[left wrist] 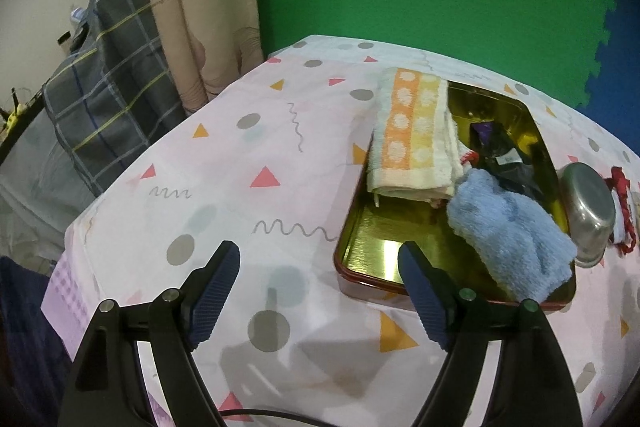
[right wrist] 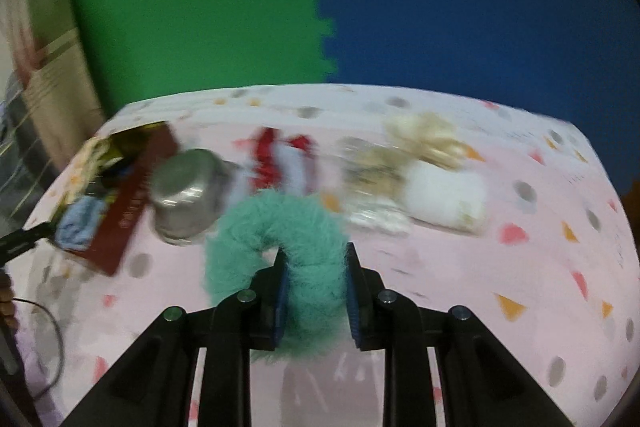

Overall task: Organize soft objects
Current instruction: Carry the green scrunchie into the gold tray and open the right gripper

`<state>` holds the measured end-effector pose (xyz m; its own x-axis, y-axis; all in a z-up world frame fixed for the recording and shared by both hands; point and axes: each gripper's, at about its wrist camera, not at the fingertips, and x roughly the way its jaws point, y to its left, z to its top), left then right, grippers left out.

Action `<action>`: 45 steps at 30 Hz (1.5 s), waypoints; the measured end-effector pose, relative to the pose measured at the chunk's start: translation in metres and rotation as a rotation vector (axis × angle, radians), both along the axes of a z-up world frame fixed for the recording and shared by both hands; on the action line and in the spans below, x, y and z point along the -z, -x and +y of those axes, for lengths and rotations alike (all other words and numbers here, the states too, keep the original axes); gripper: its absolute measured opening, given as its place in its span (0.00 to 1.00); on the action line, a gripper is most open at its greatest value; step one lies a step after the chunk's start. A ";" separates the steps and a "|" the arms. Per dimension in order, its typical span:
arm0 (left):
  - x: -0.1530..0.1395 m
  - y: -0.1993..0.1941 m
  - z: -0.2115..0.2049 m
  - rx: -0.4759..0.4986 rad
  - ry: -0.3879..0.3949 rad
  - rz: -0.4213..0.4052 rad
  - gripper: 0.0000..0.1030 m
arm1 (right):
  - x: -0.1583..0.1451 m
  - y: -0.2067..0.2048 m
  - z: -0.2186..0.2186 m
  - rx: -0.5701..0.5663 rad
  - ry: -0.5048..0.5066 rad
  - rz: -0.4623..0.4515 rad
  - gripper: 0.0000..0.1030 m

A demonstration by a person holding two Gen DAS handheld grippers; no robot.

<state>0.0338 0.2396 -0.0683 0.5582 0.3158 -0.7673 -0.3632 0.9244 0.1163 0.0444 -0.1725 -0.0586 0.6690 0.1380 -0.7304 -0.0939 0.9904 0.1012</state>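
**Right gripper carries fuzzy ring toward the tin**

The right gripper (right wrist: 315, 291), jaws clamped on a teal fluffy ring-shaped scrunchie (right wrist: 276, 247), holds it clear of the patterned tablecloth (right wrist: 460, 287), likely bound for the gold rectangular metal tin (left wrist: 362, 247). The tin holds a folded orange-and-white towel (left wrist: 412, 131), a blue terry cloth (left wrist: 508, 231) and a dark item. The left gripper (left wrist: 320, 291) hovers beside it, jaws apart and empty.

Table (left wrist: 240, 155) covered with a pale pink cloth printed with triangles, dots and squiggles. Lying directly on it: a gold-lined tin tray (left wrist: 362, 247), a steel bowl (left wrist: 588, 211) just beside the tray, a red-and-white fabric item (right wrist: 280, 163), and blurred cream and white soft items (right wrist: 424, 179).
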 end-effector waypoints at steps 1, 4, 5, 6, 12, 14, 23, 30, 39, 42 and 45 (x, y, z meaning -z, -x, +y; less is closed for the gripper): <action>0.000 0.000 0.002 -0.006 0.005 -0.003 0.76 | -0.003 -0.004 0.015 -0.034 -0.009 -0.001 0.23; -0.001 0.001 0.008 -0.027 0.017 -0.006 0.77 | -0.009 -0.014 0.053 -0.109 -0.023 0.001 0.23; -0.001 0.001 0.010 -0.034 0.017 -0.006 0.77 | -0.010 -0.019 0.065 -0.132 -0.031 0.001 0.23; 0.000 0.001 0.011 -0.039 0.015 -0.006 0.77 | -0.012 -0.022 0.077 -0.155 -0.039 0.003 0.23; -0.001 0.001 0.013 -0.051 0.014 -0.009 0.77 | -0.017 -0.039 0.147 -0.271 -0.058 0.008 0.23; -0.001 0.001 0.013 -0.051 0.015 -0.010 0.77 | -0.018 -0.045 0.169 -0.302 -0.056 0.009 0.23; 0.000 0.000 0.015 -0.055 0.032 -0.012 0.77 | -0.015 -0.077 0.237 -0.373 -0.053 0.036 0.23; 0.000 0.001 0.017 -0.064 0.050 -0.015 0.77 | -0.009 -0.094 0.277 -0.409 -0.016 0.055 0.24; 0.001 0.000 0.018 -0.060 0.054 -0.016 0.77 | -0.011 -0.086 0.285 -0.447 -0.003 0.064 0.49; 0.001 0.000 0.018 -0.059 0.056 -0.018 0.77 | -0.016 -0.077 0.275 -0.443 -0.025 0.058 0.49; 0.002 0.000 0.016 -0.055 0.050 -0.016 0.77 | -0.017 -0.067 0.259 -0.425 -0.046 0.055 0.50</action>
<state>0.0333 0.2558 -0.0699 0.5538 0.3078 -0.7737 -0.4148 0.9076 0.0641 0.1115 0.0865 -0.0413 0.5061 0.4261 -0.7499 -0.4854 0.8594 0.1608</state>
